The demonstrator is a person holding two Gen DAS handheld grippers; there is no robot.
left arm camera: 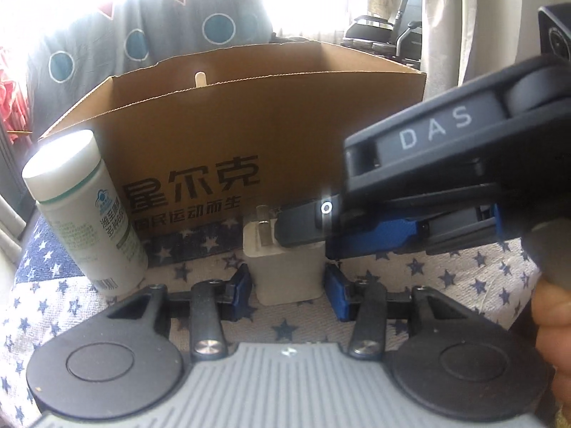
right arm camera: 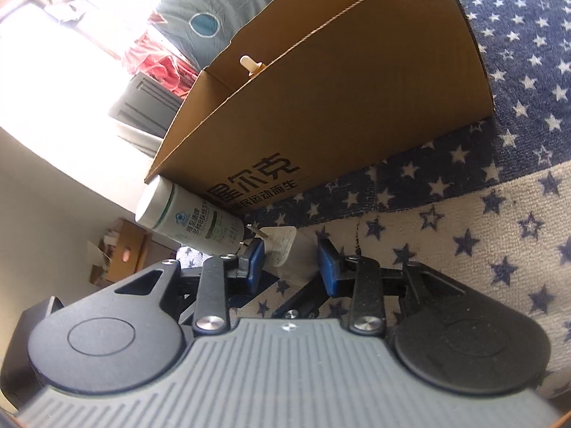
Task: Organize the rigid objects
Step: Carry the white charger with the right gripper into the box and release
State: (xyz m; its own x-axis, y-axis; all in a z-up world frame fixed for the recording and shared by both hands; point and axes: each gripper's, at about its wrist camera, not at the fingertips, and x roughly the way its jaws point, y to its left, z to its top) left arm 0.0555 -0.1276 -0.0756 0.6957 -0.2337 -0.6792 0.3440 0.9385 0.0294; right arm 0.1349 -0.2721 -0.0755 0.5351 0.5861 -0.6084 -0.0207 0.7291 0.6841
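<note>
A white charger plug (left arm camera: pixel 285 271) stands prongs-up on the star-patterned cloth (left arm camera: pixel 446 278), just in front of the cardboard box (left arm camera: pixel 249 125). My left gripper (left arm camera: pixel 287 289) straddles its lower body, blue pads close on both sides, with a thin dark gap at the right pad. The right gripper (left arm camera: pixel 296 228) reaches in from the right onto the charger's top beside the prongs. In the right wrist view the charger (right arm camera: pixel 282 249) sits pinched between that gripper's (right arm camera: pixel 291 264) blue pads. A white bottle (left arm camera: pixel 85 214) (right arm camera: pixel 192 221) with a green band stands to the left, against the box (right arm camera: pixel 321 100).
The open box holds a cream stick-like item (left arm camera: pixel 200 78) (right arm camera: pixel 248 62) near its back wall. A grey curtain with blue circles (left arm camera: pixel 178 28) hangs behind. A person's hand (left arm camera: pixel 549 306) shows at the right edge. The starred cloth (right arm camera: pixel 499 232) stretches away to the right.
</note>
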